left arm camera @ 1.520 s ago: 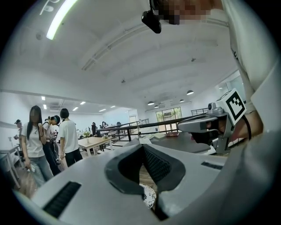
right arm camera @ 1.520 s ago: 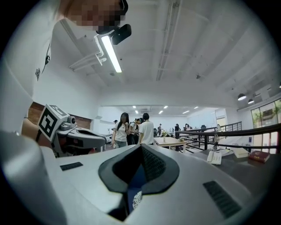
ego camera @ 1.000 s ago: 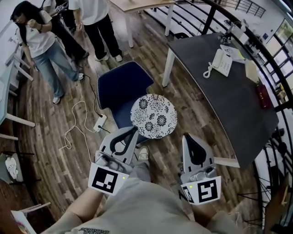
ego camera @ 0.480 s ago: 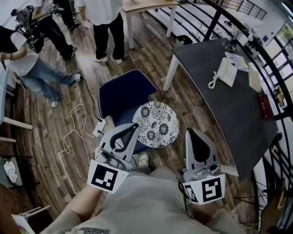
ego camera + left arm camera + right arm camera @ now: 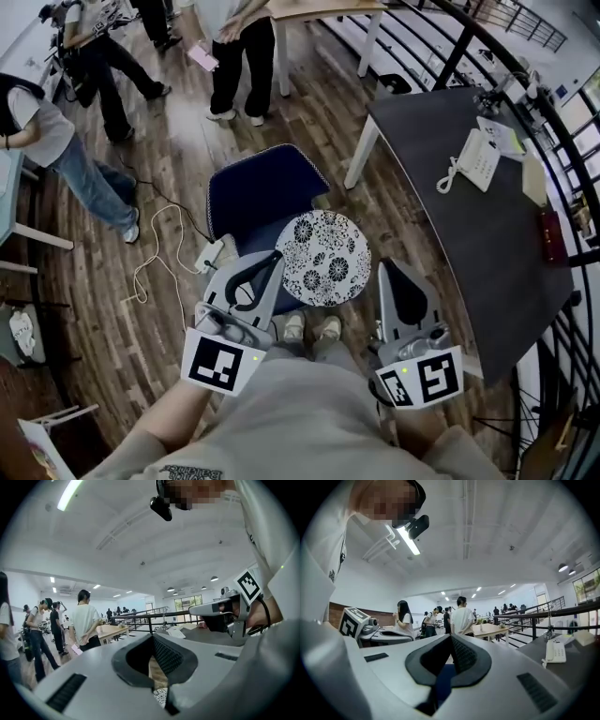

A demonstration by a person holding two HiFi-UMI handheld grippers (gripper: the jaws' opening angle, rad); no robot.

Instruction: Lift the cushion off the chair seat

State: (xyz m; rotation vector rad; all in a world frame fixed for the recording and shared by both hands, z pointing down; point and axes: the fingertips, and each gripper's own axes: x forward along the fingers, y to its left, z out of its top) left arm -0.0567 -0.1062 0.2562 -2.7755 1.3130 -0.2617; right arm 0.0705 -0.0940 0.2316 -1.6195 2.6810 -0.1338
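A round white cushion with a black floral print (image 5: 323, 258) lies on the front of the blue chair seat (image 5: 262, 192) in the head view. My left gripper (image 5: 277, 260) hovers shut at the cushion's left edge, with nothing between its jaws. My right gripper (image 5: 382, 265) is shut and empty just right of the cushion. In the left gripper view, my left gripper (image 5: 152, 637) has its jaws closed, and a sliver of the floral cushion (image 5: 160, 695) shows beneath them. In the right gripper view, my right gripper (image 5: 451, 637) is closed, with the blue chair (image 5: 445, 677) below.
A dark table (image 5: 469, 216) with a white telephone (image 5: 478, 159) stands to the right, along a black railing (image 5: 553, 112). A power strip and white cable (image 5: 208, 253) lie on the wooden floor left of the chair. People (image 5: 248, 56) stand beyond the chair.
The person has stepped toward the chair; their shoes now show below the cushion. Both grippers came forward with them, still shut. The bystanders at the back have shifted.
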